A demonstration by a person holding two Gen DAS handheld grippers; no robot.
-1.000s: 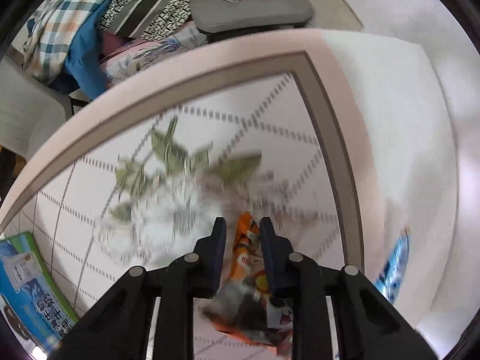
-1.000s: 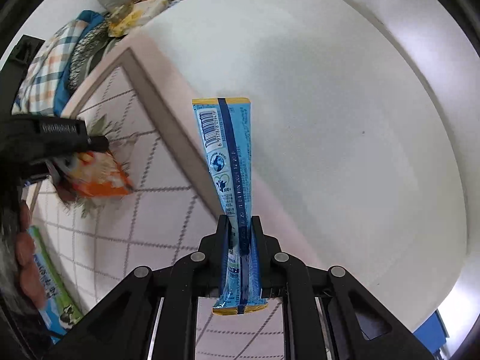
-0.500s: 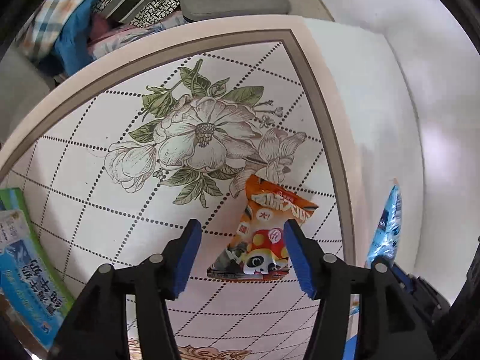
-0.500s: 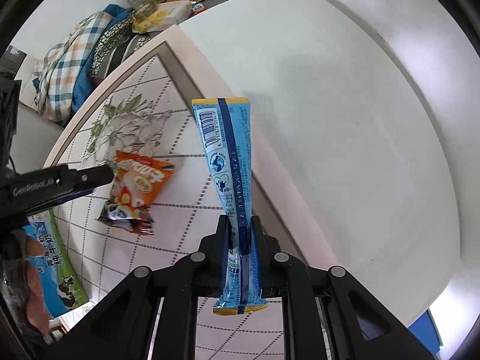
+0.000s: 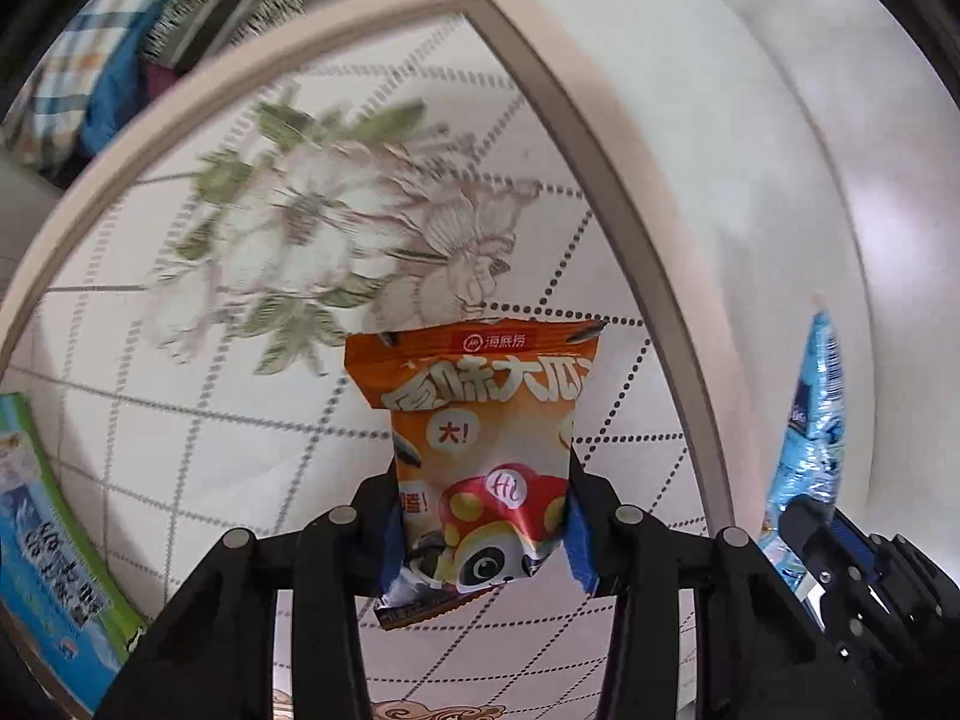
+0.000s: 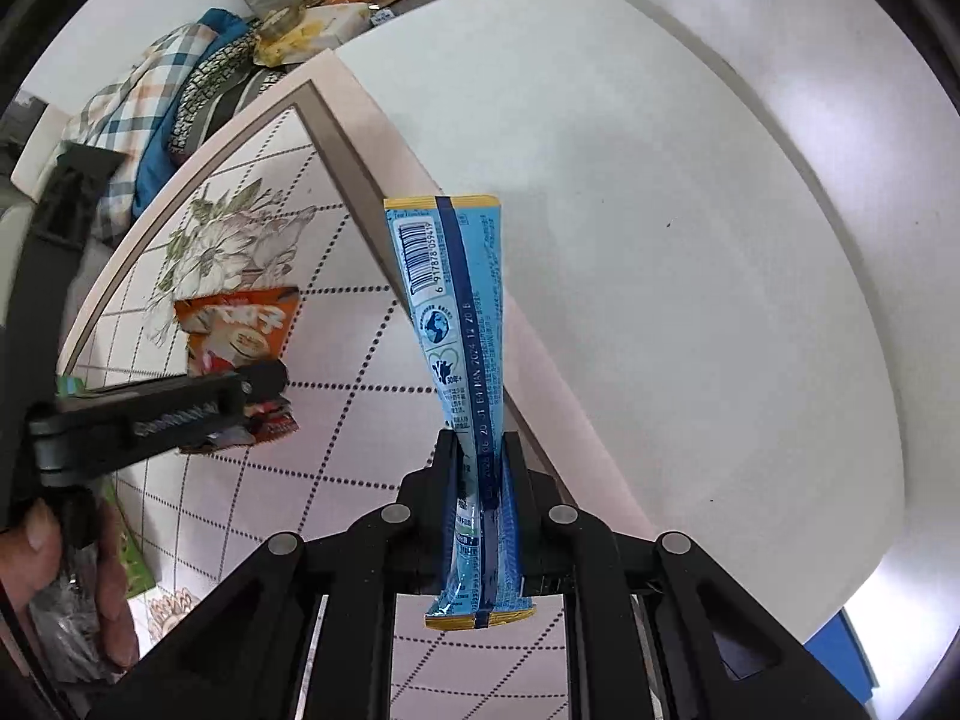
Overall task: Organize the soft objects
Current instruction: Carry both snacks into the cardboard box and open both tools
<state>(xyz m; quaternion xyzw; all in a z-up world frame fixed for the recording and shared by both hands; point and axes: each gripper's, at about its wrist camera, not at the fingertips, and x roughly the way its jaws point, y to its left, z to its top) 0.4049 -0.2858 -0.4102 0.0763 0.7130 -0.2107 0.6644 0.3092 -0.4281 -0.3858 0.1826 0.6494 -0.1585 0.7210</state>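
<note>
An orange snack packet [image 5: 486, 444] with a panda print sits between the jaws of my left gripper [image 5: 483, 516], which is shut on its lower half, over the floral tablecloth [image 5: 180, 420]. It also shows in the right wrist view [image 6: 237, 330], with the left gripper [image 6: 264, 384] on it. My right gripper [image 6: 483, 480] is shut on a long light-blue packet [image 6: 456, 312] with a barcode, which stands up from the jaws above the cloth's right border. The blue packet also shows at the right of the left wrist view [image 5: 813, 414].
A green-and-blue packet [image 5: 42, 546] lies at the cloth's left edge. A white table surface [image 6: 690, 240] spreads to the right of the cloth. A chair with piled clothes [image 6: 162, 96], bottles and packets [image 6: 312, 6] stands beyond the far edge.
My left gripper, open around the orange packet half a second ago, has closed on it. The right gripper has kept its hold on the blue packet.
</note>
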